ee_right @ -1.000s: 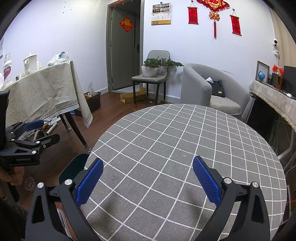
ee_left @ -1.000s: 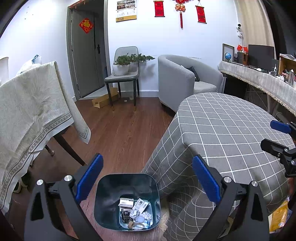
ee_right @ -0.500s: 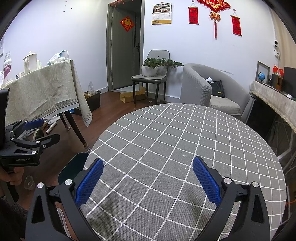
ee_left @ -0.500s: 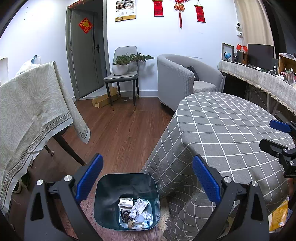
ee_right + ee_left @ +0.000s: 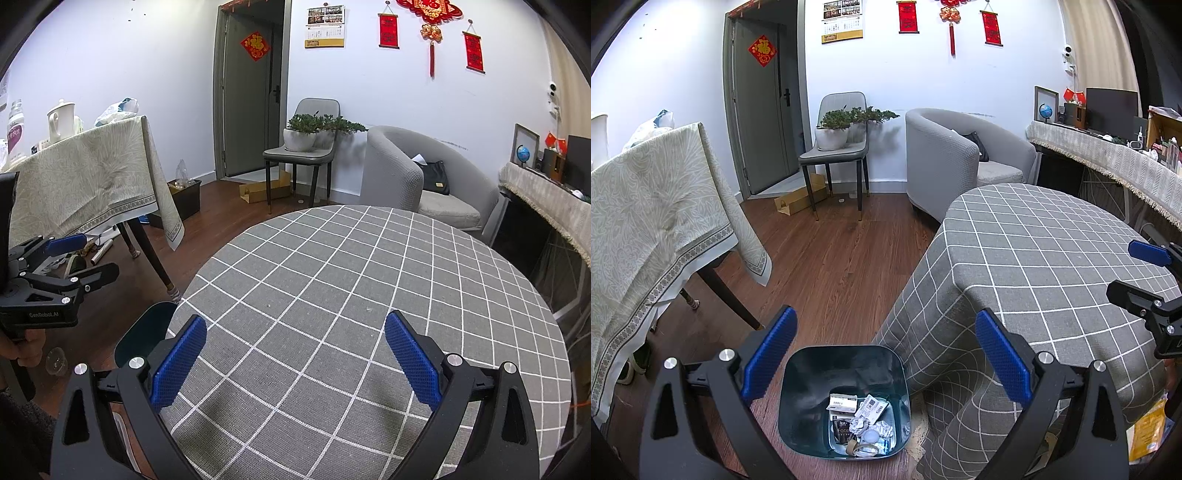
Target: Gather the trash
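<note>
A dark teal trash bin point(image 5: 812, 398) stands on the wooden floor beside the round table; only its rim point(image 5: 144, 332) shows in the right wrist view. Crumpled paper, small cartons and a tape roll, the trash point(image 5: 862, 421), lie in its bottom. My left gripper point(image 5: 882, 354) hovers open above the bin with nothing between its blue pads. My right gripper point(image 5: 293, 356) is open over the grey checked tablecloth point(image 5: 351, 288), holding nothing. From the right wrist view the left gripper point(image 5: 77, 254) appears at the left edge, held by a hand point(image 5: 22, 343).
A table draped in a pale patterned cloth point(image 5: 653, 206) stands at left, its legs near the bin. A grey chair with potted plants point(image 5: 838, 147), a grey armchair point(image 5: 960, 162) and a cardboard box point(image 5: 798, 199) stand at the far wall. A yellow packet point(image 5: 1145, 432) lies low right.
The left wrist view has drifted slightly; the bin and table sit a touch lower and nearer. Both grippers stay open and empty.
</note>
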Demonstrator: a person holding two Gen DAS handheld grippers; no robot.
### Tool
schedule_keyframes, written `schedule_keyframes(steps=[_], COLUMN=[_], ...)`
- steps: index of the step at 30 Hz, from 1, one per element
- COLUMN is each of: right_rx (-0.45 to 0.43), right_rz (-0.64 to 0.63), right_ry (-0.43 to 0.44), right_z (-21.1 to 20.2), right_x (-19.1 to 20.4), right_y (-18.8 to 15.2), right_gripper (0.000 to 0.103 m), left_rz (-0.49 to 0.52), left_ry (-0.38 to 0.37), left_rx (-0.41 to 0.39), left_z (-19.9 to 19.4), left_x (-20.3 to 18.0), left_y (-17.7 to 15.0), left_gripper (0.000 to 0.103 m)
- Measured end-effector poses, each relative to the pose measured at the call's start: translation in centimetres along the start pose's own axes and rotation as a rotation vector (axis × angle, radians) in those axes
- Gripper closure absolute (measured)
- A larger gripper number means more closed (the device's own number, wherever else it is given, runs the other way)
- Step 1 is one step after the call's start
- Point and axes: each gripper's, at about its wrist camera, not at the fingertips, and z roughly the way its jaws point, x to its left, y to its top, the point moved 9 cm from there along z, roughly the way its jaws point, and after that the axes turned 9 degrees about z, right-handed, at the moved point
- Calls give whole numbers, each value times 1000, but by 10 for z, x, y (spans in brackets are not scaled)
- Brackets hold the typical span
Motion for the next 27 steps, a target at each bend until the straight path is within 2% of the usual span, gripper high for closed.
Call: schedule_keyframes(steps=[27], right_rx=[0], right_rz=[3], right_ry=[0], right_z=[-1], right_x=[-2], right_y=[1], right_gripper=[5], left_rz=[8], left_ry=[2], left_rx=[-1], left_z=[-1], left_x=[-2], left_y=[1], left_gripper=[4])
